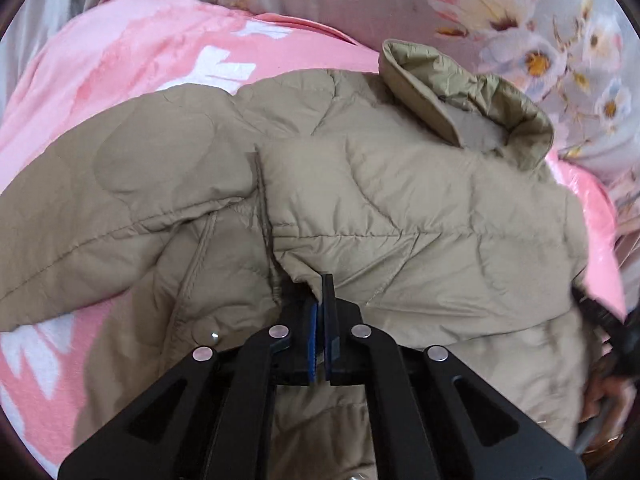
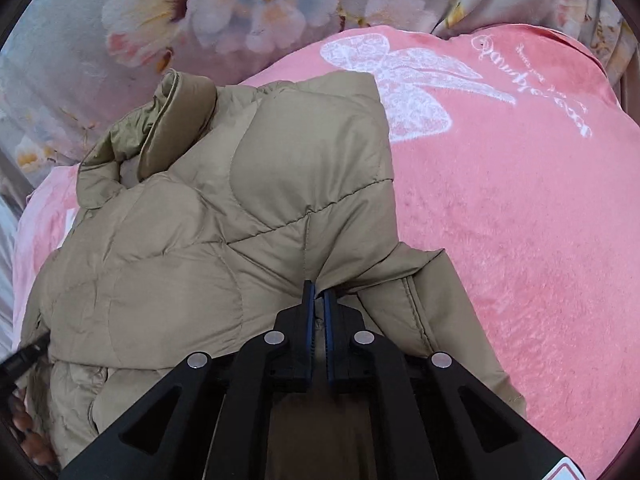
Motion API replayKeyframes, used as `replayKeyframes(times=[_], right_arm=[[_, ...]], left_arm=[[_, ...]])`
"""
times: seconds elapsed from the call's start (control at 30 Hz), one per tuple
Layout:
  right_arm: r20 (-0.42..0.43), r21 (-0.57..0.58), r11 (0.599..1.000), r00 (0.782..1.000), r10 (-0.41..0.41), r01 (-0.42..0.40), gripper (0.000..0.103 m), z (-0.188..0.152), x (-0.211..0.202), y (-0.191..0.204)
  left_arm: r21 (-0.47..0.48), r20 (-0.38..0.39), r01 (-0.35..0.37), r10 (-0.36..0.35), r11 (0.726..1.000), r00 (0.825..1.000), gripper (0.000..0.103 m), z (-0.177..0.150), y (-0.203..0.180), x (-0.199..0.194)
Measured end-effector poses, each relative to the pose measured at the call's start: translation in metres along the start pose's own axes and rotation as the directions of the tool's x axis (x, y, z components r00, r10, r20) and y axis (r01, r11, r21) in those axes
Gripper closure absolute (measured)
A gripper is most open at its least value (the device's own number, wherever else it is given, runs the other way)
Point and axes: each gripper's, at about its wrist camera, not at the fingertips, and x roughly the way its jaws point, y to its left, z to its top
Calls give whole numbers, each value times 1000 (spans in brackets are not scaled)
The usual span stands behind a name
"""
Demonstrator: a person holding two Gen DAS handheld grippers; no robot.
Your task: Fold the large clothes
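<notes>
A tan quilted puffer jacket lies folded over on a pink blanket, its collar at the far right. My left gripper is shut on a fold of the jacket at its near edge. In the right wrist view the same jacket lies left of centre with its collar at the far left. My right gripper is shut on a fold of the jacket at its near right side. The other gripper shows dark at the right edge of the left wrist view.
The pink blanket with white butterfly print and lettering covers the bed under the jacket. A grey floral sheet lies beyond it. A sleeve spreads to the left in the left wrist view.
</notes>
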Motion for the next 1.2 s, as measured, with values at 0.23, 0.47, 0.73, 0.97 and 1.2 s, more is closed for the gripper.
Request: replayKeyframes(times=[0.23,0.47,0.73,0.97,1.2], right_arm=[[30,-20,1000,999,-13,13,83,-14,-44,-14],[199,-120,986,976,-93,118,81,1,-92,8],[102,-226,969,991,-83,105,81,4,-30,67],[47,-199,977,996,-70,78,82,-13,-2,63],[68,-216,971,994,-91,104,82,-21,6,67]], left_arm=[[57,11,-101,100,993,995,85,2,2,-25],[33,196,-136,127,990,972,60,25,-13,-102],[180,121,-150,130,972,984,56,19,-103,-36],[160,72,-172,162,972,984,54,-8,-96,12],[173,115,-201,183,964,976,54,-21,-97,20]])
